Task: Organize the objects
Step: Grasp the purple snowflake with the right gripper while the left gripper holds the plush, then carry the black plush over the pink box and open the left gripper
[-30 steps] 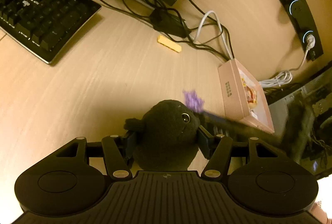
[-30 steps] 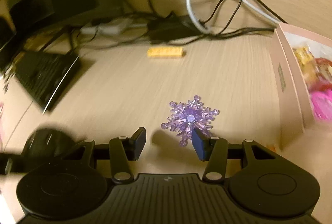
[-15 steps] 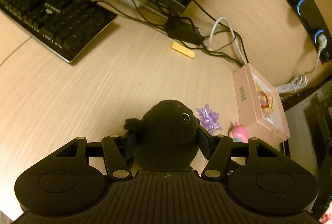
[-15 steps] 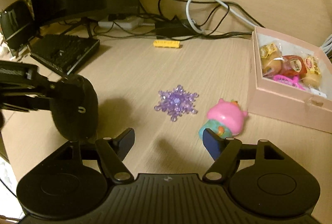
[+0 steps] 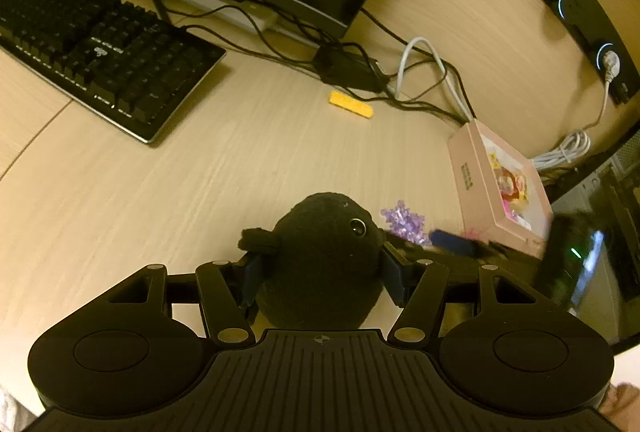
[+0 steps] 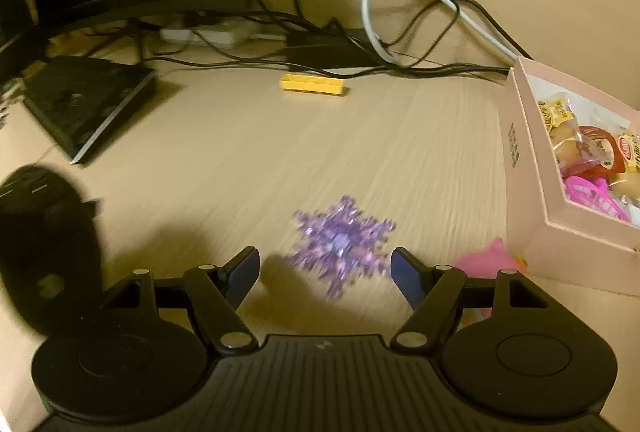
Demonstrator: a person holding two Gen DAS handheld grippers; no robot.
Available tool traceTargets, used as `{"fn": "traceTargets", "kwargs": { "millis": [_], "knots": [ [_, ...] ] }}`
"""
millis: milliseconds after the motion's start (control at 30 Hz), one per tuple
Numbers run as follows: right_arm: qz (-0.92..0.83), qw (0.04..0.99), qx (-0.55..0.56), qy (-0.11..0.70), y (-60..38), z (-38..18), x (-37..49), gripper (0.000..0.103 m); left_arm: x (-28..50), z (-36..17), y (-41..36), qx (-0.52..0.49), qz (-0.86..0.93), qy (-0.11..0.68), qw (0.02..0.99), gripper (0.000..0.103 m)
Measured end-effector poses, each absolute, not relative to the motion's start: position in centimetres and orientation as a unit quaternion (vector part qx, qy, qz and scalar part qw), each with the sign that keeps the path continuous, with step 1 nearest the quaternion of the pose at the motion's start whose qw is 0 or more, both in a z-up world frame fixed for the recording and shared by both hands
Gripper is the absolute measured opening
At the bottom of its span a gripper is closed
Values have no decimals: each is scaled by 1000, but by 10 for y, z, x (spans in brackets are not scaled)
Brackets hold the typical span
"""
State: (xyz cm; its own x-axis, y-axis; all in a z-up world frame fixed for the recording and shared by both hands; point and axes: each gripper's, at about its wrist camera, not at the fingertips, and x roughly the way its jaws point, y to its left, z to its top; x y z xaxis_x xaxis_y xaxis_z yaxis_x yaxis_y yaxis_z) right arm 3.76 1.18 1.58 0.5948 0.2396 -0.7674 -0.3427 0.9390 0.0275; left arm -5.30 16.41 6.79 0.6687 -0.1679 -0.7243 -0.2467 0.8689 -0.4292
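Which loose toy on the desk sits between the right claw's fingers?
The purple snowflake: it lies between the open right claw, untouched. The pink toy sits beside it; the yellow brick lies far back.

Both wrist cameras angled down, close over desk [image 5: 280,152]; share snowflake [image 6: 340,244], box [image 6: 532,192].

Desk [image 6: 248,168] bears snowflake [image 6: 340,244], box [image 6: 532,168], keyboard [image 5: 100,48]
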Motion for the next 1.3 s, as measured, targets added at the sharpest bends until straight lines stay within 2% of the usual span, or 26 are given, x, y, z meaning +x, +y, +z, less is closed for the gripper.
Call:
{"fn": "traceTargets", "kwargs": {
  "millis": [100,200,267,333,367,700,1033,1300],
  "knots": [
    [147,894,-58,419,14,10,51,84,-55,69,167,-250,22,408,878,65],
    [142,895,-57,419,15,9,59,85,-54,69,167,-245,21,409,879,65],
    [147,892,-55,424,18,11,60,78,-54,68,168,-247,17,411,877,65],
    [160,890,-58,423,21,14,55,55,-52,67,169,-249,13,412,876,65],
    [164,889,-65,423,24,16,52,53,-51,66,169,-250,11,413,876,65],
    [171,894,-71,407,5,41,13,53,-38,64,147,-234,-23,423,875,65],
    [97,922,-72,369,-85,76,-66,53,-20,79,79,-217,-168,445,853,65],
    [-4,933,-18,360,-165,65,-110,53,46,138,5,-184,-242,373,877,65]
  ]
}}
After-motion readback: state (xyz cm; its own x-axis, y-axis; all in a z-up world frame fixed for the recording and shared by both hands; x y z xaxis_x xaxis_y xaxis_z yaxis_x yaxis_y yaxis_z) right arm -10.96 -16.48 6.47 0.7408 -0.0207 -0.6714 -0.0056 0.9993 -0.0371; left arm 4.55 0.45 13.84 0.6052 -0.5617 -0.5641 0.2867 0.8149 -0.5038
